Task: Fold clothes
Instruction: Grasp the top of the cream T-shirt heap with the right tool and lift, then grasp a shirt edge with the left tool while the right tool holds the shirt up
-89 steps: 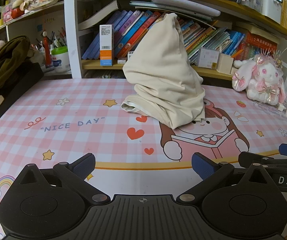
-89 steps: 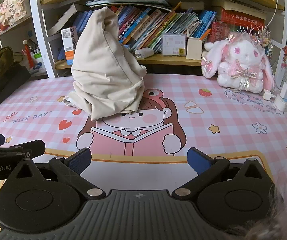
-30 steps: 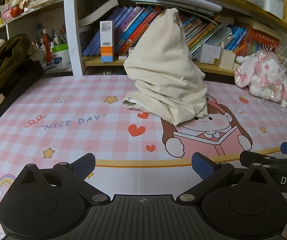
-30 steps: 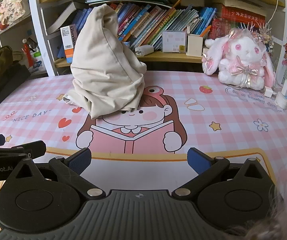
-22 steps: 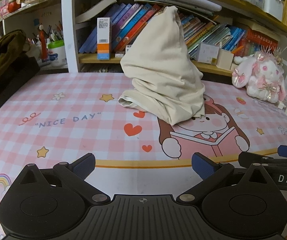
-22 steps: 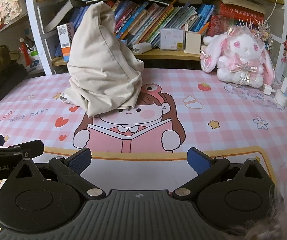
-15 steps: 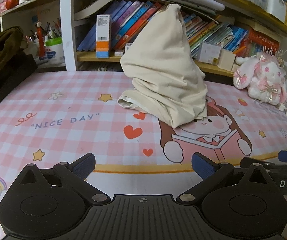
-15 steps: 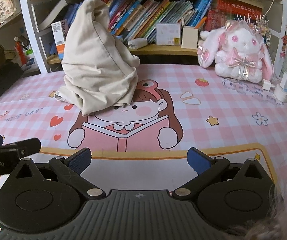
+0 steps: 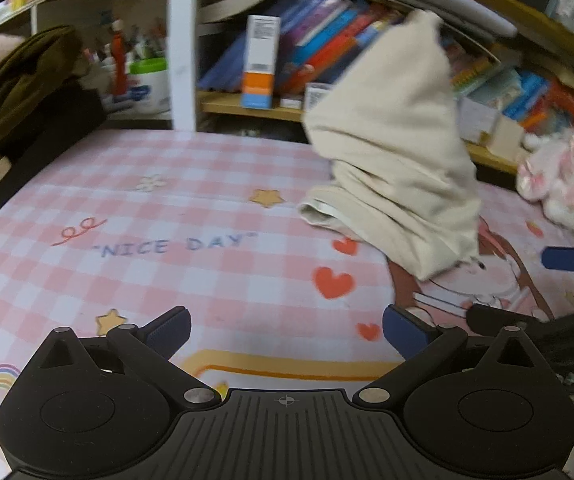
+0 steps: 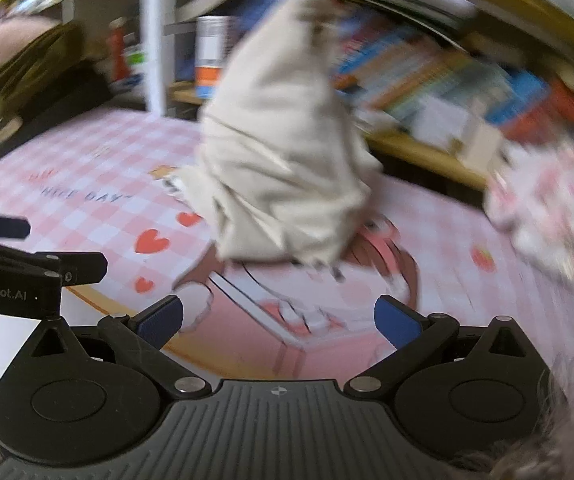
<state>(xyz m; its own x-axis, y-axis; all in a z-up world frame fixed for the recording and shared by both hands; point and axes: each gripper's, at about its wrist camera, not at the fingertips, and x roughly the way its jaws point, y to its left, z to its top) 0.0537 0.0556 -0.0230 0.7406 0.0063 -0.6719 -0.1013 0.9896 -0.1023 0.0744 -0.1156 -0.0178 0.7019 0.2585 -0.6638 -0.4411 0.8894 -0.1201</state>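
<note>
Left wrist view was fairly sharp; right wrist view was smeared with motion blur, detail on its right side unreadable.

Cloth [image 9: 395, 152], a beige garment, stood in a tall cone-shaped heap on the counter [image 9: 167, 208], upper centre-right of the left view, its tip up against the bookshelf [image 9: 247, 100]. In the right view the cloth [image 10: 283, 160] sat at upper centre, nearer the frame middle.

Only the left view showed the "NICE DAY" lettering [image 9: 175, 245] cleanly, at centre-left, plus a dark olive bag [image 9: 19, 92] at the upper left edge. A pink-white plush [image 9: 567, 184] sat at the right edge there; in the right view it was only a blurred pale mass at the right edge.

Left hand-held gripper [image 9: 287, 330] filled the bottom of its view, fingers [image 9: 169, 330] spread wide, nothing between them, low over the counter and well short of the cloth. In the right view its black body poked in from the left edge.

Right hand-held gripper [image 10: 278, 320] likewise sat released, blue pads [image 10: 395, 326] far apart, empty, pointed toward the cloth base but apart from it. In the left view one of its blue pads showed at the right edge.
</note>
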